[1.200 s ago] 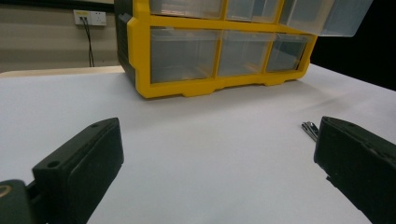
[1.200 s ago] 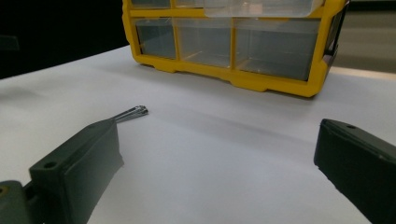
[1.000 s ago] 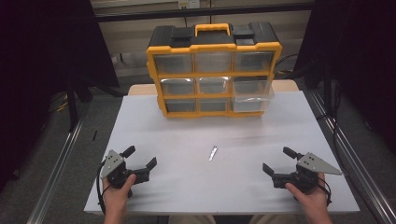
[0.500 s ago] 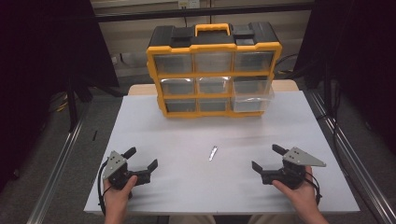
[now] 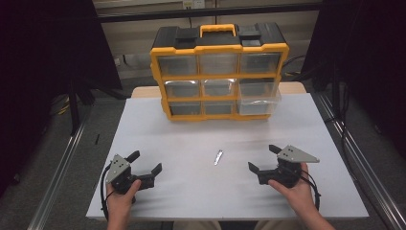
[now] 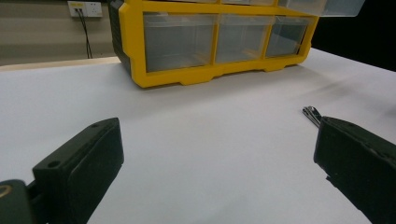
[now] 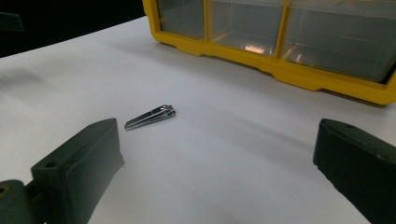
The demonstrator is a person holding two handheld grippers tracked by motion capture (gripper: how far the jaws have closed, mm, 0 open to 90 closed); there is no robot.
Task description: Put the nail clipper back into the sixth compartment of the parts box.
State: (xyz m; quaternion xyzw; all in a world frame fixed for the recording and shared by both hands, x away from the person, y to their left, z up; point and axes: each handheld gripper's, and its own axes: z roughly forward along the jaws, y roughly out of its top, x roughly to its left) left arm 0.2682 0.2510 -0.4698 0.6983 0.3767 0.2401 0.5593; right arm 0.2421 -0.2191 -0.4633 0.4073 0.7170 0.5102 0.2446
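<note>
right tool (image 5: 264,158) has slid leftward toward the nail clipper (image 5: 218,156), now just off its left jaw; both tools released, left tool (image 5: 145,162) idle. pickup looks imminent.

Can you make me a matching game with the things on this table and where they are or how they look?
Things:
1. nail clipper
2. organizer box
3. left claw
4. right claw

Descriptions:
A. yellow and black, at the table's far edge, with one drawer pulled out
B. open, by the table's near left corner
C. small and shiny, lying flat mid-table
D. open, just right of the shiny thing

Pairs: 1-C, 2-A, 3-B, 4-D
</note>
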